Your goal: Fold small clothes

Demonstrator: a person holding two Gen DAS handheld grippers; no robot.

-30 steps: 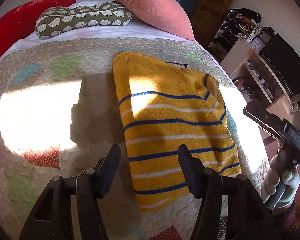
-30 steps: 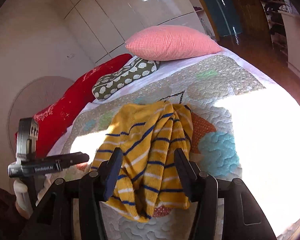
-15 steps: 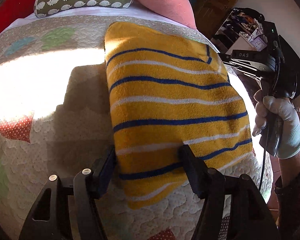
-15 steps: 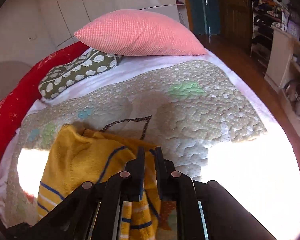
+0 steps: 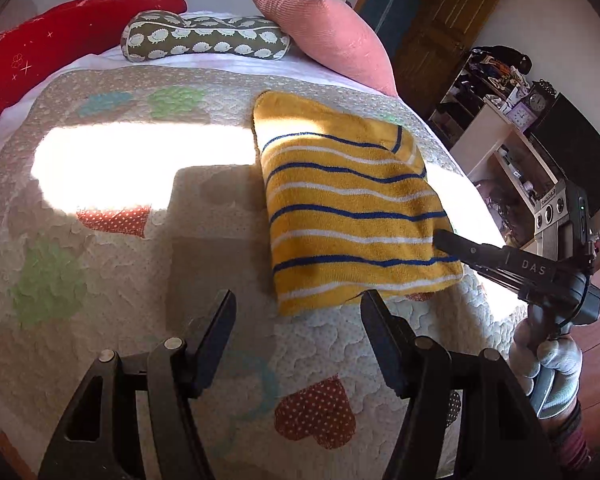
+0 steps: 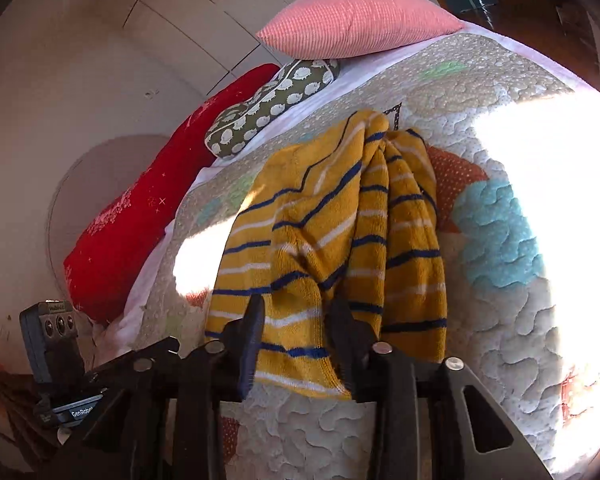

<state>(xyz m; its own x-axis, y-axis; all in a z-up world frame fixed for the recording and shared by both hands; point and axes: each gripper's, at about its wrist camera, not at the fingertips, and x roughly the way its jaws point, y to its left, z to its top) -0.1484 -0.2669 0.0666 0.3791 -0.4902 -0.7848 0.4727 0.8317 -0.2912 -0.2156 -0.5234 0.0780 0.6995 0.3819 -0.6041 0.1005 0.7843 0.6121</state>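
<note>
The yellow striped top [image 5: 352,216] no longer sits between the fingers of the left hand-held gripper [image 5: 299,300]; it now lies ahead of that gripper and to its right, clear of both fingers; the right hand-held gripper [image 5: 444,242], half a second ago raised beside the top and closed on nothing, now has its tip on the top's near right corner, terry cloth bunched between narrowed jaws.

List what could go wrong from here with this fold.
1. The right gripper pinches a thick bunch of the yellow striped garment; a pull may drag every layer and undo the fold.
2. The left gripper is open over the quilt, so nothing pins the cloth.
3. The garment lies near the bed's side edge and might slide off.
</note>
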